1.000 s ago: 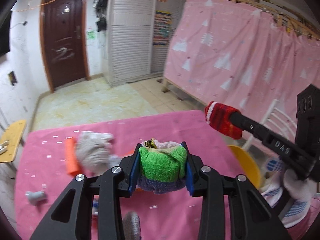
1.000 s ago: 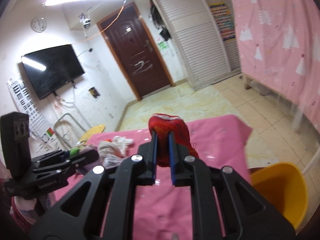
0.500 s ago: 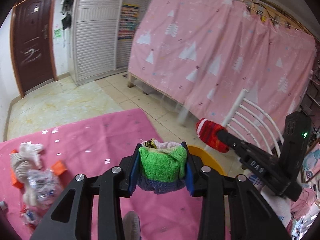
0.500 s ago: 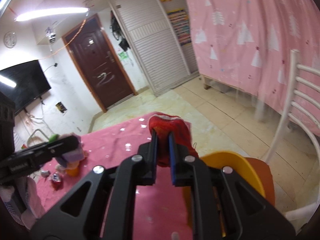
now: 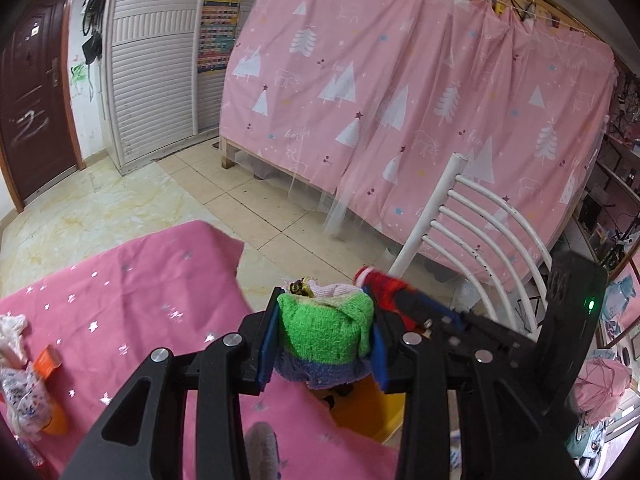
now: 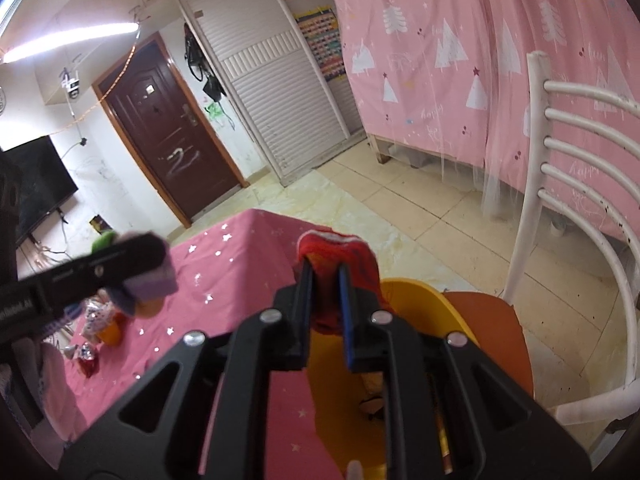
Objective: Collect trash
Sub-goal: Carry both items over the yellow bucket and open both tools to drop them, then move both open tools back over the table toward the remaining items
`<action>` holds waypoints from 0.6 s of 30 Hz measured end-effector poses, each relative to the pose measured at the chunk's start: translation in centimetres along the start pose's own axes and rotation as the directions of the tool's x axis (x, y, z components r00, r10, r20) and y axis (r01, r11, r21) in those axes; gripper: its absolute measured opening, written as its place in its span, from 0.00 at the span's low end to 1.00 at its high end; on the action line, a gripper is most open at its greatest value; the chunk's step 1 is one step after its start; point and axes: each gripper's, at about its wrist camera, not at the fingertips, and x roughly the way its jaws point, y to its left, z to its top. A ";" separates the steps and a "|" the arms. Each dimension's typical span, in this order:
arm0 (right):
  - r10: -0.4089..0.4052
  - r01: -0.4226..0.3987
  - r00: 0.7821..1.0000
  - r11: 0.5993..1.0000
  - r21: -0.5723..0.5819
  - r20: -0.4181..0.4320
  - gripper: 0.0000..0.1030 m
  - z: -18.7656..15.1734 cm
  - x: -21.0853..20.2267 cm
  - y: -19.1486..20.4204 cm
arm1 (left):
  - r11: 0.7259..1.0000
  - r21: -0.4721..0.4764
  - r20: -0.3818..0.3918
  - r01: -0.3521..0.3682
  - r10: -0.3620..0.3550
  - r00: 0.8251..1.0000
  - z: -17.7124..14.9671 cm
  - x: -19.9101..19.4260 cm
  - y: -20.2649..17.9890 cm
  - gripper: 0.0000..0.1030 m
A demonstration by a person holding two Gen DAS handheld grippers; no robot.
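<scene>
My left gripper [image 5: 324,320] is shut on a green and purple knit bundle [image 5: 320,344] with a small gold wrapper tucked on top. It hangs over the right edge of the pink-clothed table [image 5: 140,280], just above the yellow bin [image 5: 368,412]. My right gripper [image 6: 325,276] grips a red knit piece [image 6: 340,248] with a white rim; its jaws are opening with the piece still pinched between them. It hovers over the yellow bin [image 6: 416,292], close beside the left gripper [image 6: 148,276].
The bin stands on an orange chair seat [image 6: 492,320] with a white slatted back [image 6: 580,160]. Crumpled paper [image 5: 16,344], an orange box and other scraps lie at the table's left. A pink curtain [image 5: 400,80] closes off the right side; tiled floor lies beyond the table.
Both grippers have swung right from above the table to its right edge and sunk toward the yellow bin, each still carrying its knit piece. The two tips have come close together.
</scene>
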 end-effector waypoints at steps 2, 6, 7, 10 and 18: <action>-0.002 0.002 1.000 1.000 0.005 0.001 0.25 0.1 0.1 -0.2 | 1.000 0.001 -0.002 0.007 -0.007 1.000 0.3 0.5 -0.3 0.31; -0.003 0.003 1.000 1.000 0.010 0.003 0.29 0.0 0.0 -0.5 | 1.000 -0.003 -0.011 0.025 -0.025 1.000 0.5 1.1 -0.6 0.47; -0.004 0.004 1.000 1.000 0.011 0.004 0.29 0.0 0.0 -0.6 | 1.000 -0.006 -0.013 0.029 -0.030 0.999 0.4 1.2 -0.6 0.50; -0.005 0.005 1.000 1.000 0.019 0.006 0.29 0.0 0.0 -0.7 | 0.999 -0.020 -0.013 0.037 -0.037 0.999 0.2 1.2 -0.4 0.55; 0.007 -0.007 1.000 1.000 -0.006 0.003 0.29 0.1 0.0 0.5 | 0.999 -0.035 0.034 0.005 -0.004 0.999 0.3 -1.4 1.3 0.55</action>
